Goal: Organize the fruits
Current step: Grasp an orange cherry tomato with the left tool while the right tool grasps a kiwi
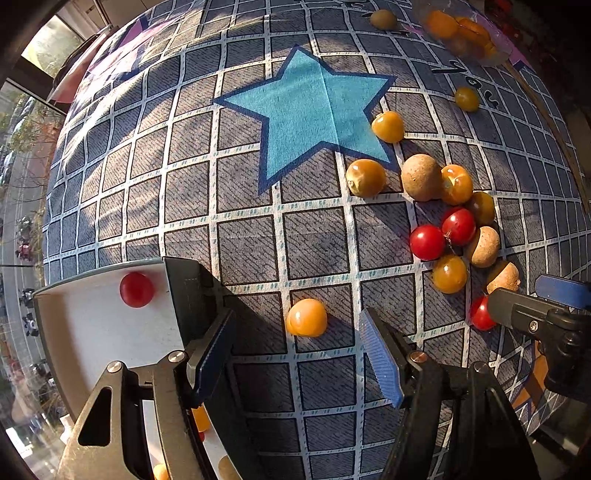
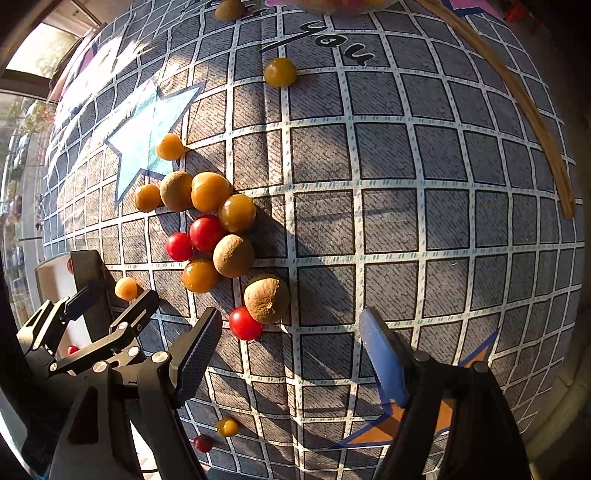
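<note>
My left gripper [image 1: 297,350] is open and empty, with an orange berry [image 1: 306,317] lying on the cloth just ahead between its fingers. A white divided tray [image 1: 88,332] at the left holds a red tomato [image 1: 136,290]. A cluster of orange berries, red tomatoes [image 1: 427,242] and brown longans [image 1: 421,177] lies to the right. My right gripper [image 2: 291,350] is open and empty, with a red tomato [image 2: 245,324] and a longan [image 2: 266,301] just ahead near its left finger. The left gripper [image 2: 107,299] shows at the left of the right wrist view.
The table carries a grey grid cloth with a blue star [image 1: 306,110]. A clear bag of orange fruit [image 1: 461,33] lies at the far right. Stray berries [image 2: 280,72] lie farther out, and two small fruits [image 2: 227,427] lie near the front. A wooden rim [image 2: 517,103] curves along the right.
</note>
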{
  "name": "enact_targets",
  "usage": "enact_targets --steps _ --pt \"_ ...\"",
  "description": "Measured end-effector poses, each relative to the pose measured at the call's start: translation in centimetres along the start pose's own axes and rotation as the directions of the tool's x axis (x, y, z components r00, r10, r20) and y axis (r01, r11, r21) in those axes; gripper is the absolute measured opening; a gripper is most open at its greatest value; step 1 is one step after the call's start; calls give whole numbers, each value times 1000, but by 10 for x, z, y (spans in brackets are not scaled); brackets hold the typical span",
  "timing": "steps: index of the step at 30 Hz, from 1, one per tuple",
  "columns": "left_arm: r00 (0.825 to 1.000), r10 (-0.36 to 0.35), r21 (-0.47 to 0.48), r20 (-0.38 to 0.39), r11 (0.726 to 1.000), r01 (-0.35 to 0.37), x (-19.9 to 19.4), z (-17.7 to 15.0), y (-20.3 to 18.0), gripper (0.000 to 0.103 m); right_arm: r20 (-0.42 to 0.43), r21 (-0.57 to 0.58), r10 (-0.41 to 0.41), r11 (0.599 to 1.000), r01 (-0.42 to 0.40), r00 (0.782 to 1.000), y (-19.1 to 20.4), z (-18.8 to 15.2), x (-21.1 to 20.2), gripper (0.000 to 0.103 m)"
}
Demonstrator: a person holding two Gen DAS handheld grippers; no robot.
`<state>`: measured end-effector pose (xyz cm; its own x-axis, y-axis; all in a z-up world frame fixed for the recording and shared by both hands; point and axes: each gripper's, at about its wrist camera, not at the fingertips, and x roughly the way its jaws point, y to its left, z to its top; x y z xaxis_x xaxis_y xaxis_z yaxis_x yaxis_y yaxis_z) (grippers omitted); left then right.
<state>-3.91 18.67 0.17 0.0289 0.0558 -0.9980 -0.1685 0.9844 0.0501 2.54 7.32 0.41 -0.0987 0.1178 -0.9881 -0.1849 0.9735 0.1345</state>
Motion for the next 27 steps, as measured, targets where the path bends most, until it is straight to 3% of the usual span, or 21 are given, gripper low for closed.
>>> enact_targets --steps 9,11,12,17,27 --pt "1000 -26 -13 4 1000 26 12 4 -2 70 6 -19 -30 999 30 1000 17 17 17 59" --pt "999 -40 -25 4 999 40 8 0 0 65 7 -43 -48 998 48 999 27 11 17 35" --pt "999 -37 -27 7 999 38 7 -1 0 63 3 -53 -54 997 54 999 33 7 19 28" --pt "999 -41 -19 21 999 42 -2 -4 -2 22 0 -58 -35 998 35 999 39 3 22 27" --pt "985 -165 -84 50 982 169 -24 -17 13 22 15 -67 6 998 -5 1000 10 -25 0 27"
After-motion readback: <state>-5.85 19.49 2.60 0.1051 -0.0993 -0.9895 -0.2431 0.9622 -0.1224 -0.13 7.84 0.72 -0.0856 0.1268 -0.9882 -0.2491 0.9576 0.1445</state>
